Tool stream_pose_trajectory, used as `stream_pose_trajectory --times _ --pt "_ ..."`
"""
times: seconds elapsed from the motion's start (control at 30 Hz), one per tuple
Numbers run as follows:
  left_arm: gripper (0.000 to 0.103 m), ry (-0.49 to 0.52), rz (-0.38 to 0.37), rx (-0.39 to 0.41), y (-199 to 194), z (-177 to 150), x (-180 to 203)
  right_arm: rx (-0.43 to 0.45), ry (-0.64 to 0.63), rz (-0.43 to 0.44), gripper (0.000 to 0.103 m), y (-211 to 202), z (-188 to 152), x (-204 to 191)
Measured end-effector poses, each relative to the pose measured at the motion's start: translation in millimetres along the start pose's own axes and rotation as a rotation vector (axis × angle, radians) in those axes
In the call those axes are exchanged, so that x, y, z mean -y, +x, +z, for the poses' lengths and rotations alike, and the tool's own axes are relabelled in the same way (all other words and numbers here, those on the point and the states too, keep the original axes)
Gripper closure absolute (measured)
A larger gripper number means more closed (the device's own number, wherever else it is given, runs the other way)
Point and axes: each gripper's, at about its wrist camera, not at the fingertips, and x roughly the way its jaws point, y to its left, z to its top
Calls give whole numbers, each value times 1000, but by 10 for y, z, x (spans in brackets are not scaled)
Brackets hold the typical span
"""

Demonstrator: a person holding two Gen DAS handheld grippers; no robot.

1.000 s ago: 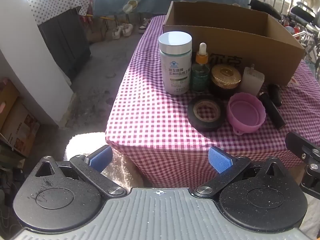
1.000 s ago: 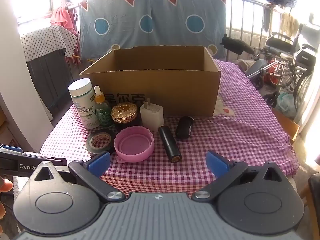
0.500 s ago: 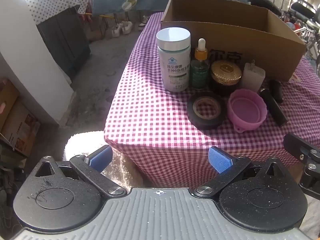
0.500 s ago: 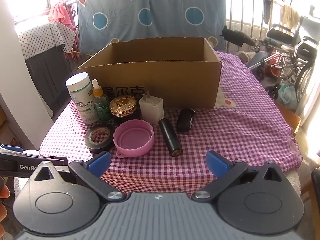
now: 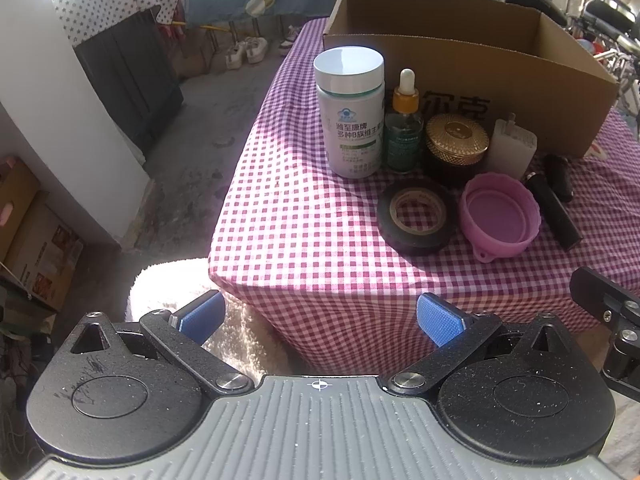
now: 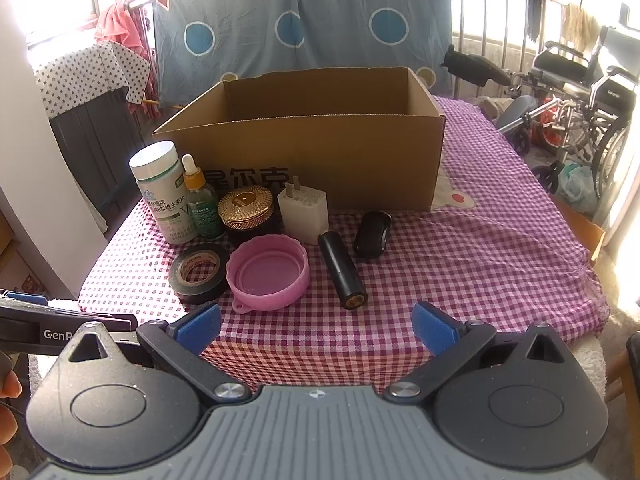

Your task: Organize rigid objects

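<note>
Both my left gripper (image 5: 318,318) and right gripper (image 6: 316,326) hold fingers spread, empty; only the right view shows the cardboard box (image 6: 320,152) interior at frame centre.

My left claw (image 5: 319,317) hangs level w/ blue pads spread wide, nothing btwn them. Right claw (image 6: 316,327) same: pads wide apart, empty, pointing fwd. Fingertips (image 6: 9,404) of a hand show at the right view's left edge.
</note>
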Motion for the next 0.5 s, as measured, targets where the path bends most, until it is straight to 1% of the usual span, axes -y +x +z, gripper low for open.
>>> stream_pose_trajectory --times 0.5 --pt "0 1 0 -2 -7 3 16 -1 11 1 0 -4 -2 11"
